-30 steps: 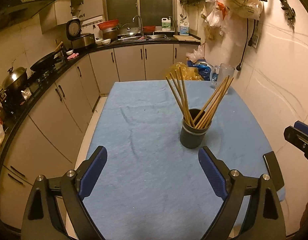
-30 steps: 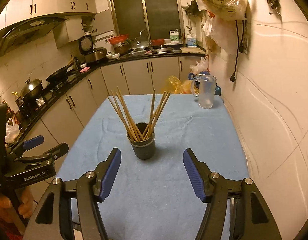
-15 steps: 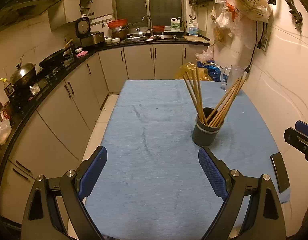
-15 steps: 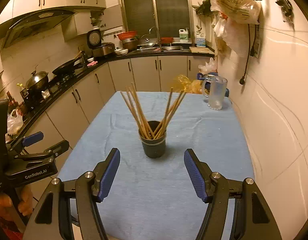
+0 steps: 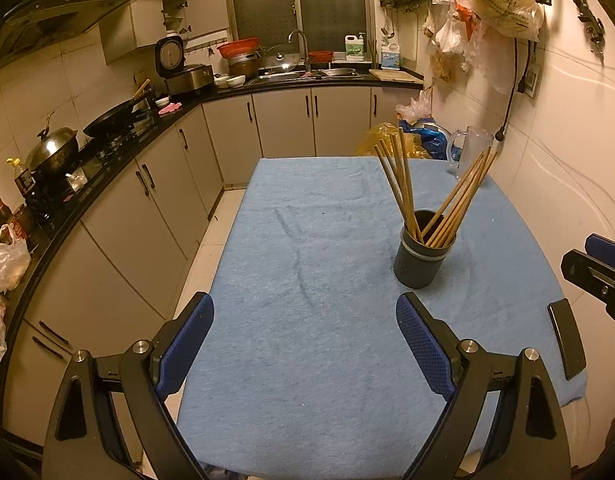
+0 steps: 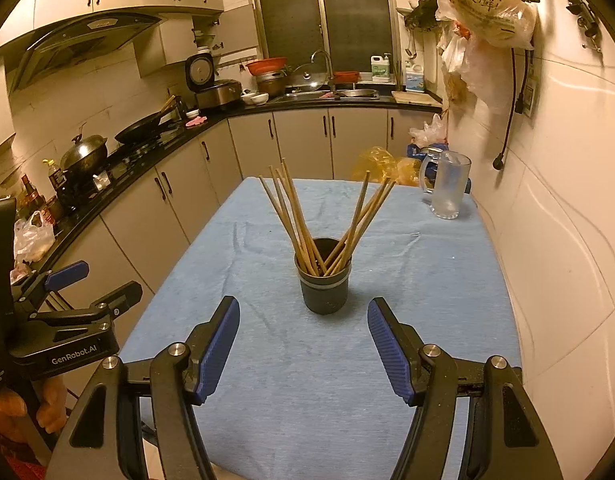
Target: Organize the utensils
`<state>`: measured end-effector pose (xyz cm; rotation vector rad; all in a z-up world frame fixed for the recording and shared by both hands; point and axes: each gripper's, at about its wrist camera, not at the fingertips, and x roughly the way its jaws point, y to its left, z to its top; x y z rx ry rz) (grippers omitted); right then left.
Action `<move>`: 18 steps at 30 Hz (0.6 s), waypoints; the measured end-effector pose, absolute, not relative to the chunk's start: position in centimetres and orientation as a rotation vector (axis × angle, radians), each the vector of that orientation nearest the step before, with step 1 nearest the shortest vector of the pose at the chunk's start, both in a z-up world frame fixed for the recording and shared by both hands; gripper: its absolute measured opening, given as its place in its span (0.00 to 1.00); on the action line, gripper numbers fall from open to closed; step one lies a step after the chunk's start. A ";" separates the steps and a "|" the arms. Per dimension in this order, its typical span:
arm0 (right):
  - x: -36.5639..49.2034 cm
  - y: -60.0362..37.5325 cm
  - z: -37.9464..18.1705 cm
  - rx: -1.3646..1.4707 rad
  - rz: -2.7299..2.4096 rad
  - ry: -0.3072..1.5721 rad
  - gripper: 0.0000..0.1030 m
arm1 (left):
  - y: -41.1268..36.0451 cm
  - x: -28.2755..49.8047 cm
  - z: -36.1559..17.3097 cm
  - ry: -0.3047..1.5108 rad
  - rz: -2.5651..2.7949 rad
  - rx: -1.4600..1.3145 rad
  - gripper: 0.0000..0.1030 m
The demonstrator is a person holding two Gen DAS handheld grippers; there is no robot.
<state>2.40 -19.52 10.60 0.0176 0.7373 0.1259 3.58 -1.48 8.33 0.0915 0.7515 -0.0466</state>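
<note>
A dark grey cup [image 6: 324, 287] [image 5: 421, 254] stands upright on the blue cloth of the table [image 6: 427, 280] [image 5: 307, 240]. Several wooden chopsticks [image 6: 295, 220] [image 5: 403, 184] lean out of it in two fans. My right gripper [image 6: 303, 322] is open just short of the cup, which lies ahead between its blue pads [image 6: 219, 344], untouched. My left gripper [image 5: 303, 322] is open over bare cloth, with the cup ahead and to its right. The left gripper also shows at the left edge of the right wrist view [image 6: 91, 288], held by a hand.
A glass mug [image 6: 447, 186] stands at the table's far right corner by the wall. Kitchen counters with a wok [image 5: 119, 118] and pots run along the left. The sink [image 6: 327, 94] is at the back. Plastic bags [image 6: 487, 12] hang on the right wall.
Both views have swung slightly: the cup has drifted right in the left wrist view and sits more centred in the right wrist view. Neither gripper's jaws changed.
</note>
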 end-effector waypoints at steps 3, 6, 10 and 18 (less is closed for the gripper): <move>2.4 -19.5 10.7 0.017 0.126 0.736 0.69 | -1.5 3.5 8.3 0.750 -0.047 0.091 0.89; 2.4 -19.6 10.6 0.016 0.124 0.738 0.69 | -1.5 3.5 8.3 0.751 -0.049 0.092 0.89; 2.2 -19.7 10.6 0.015 0.120 0.739 0.69 | -1.4 3.2 8.3 0.750 -0.051 0.093 0.89; 2.0 -20.0 10.5 0.017 0.119 0.746 0.69 | -1.6 3.1 8.2 0.750 -0.050 0.096 0.89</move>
